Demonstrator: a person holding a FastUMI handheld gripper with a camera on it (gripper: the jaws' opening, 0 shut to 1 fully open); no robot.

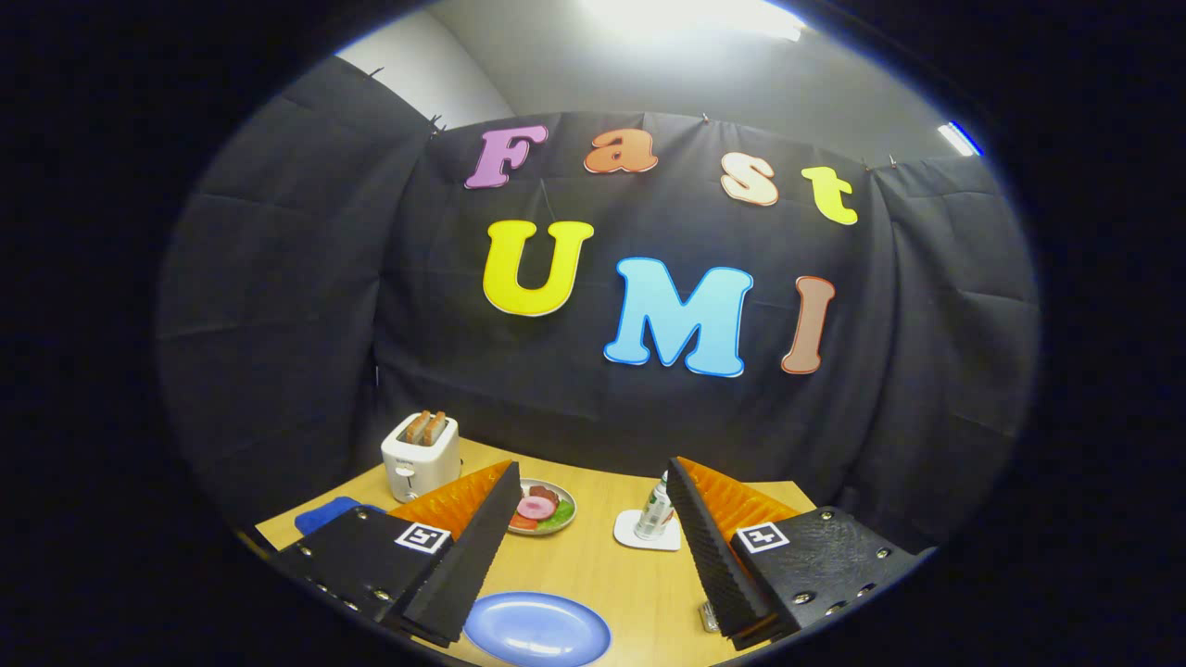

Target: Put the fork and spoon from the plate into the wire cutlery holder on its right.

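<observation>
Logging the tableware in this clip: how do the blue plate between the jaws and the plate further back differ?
The blue plate lies between the open jaws of the gripper and looks bare; the far plate sits beyond them, near the toaster, and carries food. The blue plate is plain blue; the far plate is pale with red, pink and green on it. The blue plate looks larger, being nearer. Both are round and lie flat on the wooden table.
</observation>
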